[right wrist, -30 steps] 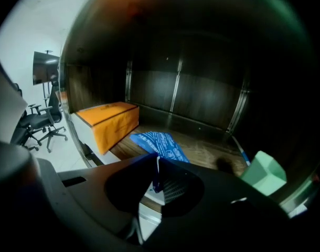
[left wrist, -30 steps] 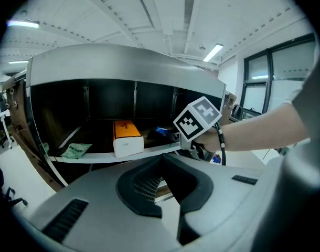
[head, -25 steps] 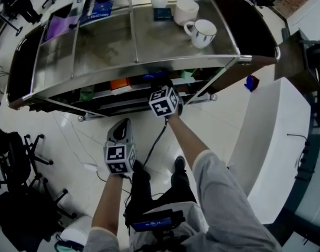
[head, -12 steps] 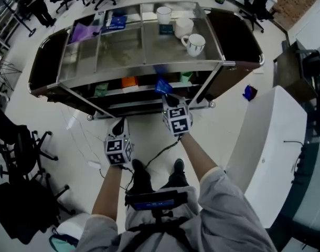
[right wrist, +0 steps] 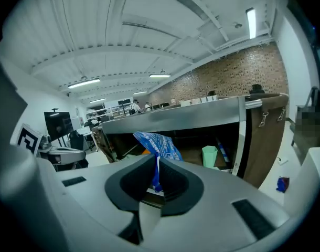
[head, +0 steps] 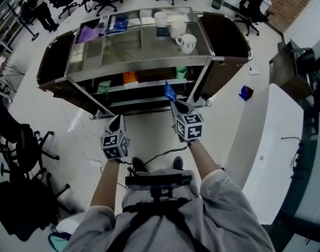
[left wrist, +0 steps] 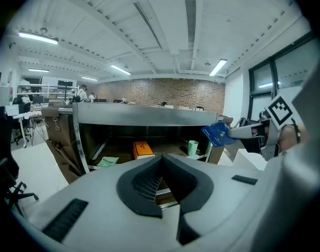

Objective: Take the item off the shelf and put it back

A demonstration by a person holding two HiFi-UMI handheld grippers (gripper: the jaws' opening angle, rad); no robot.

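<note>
the head view looks steeply down from above the person onto the shelf cart (head: pixel 144 70) and the floor, from well back. both gripper views sit low, nearly level, close to the cart's open front. all three share that front and the blue packet (head: pixel 170 91); the left gripper view also catches the right gripper (left wrist: pixel 234 133).

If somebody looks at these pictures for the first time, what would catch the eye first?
The blue packet pinched in the right gripper, held up in front of the steel cart. Next, the three white mugs on its top, toward the right end.
</note>
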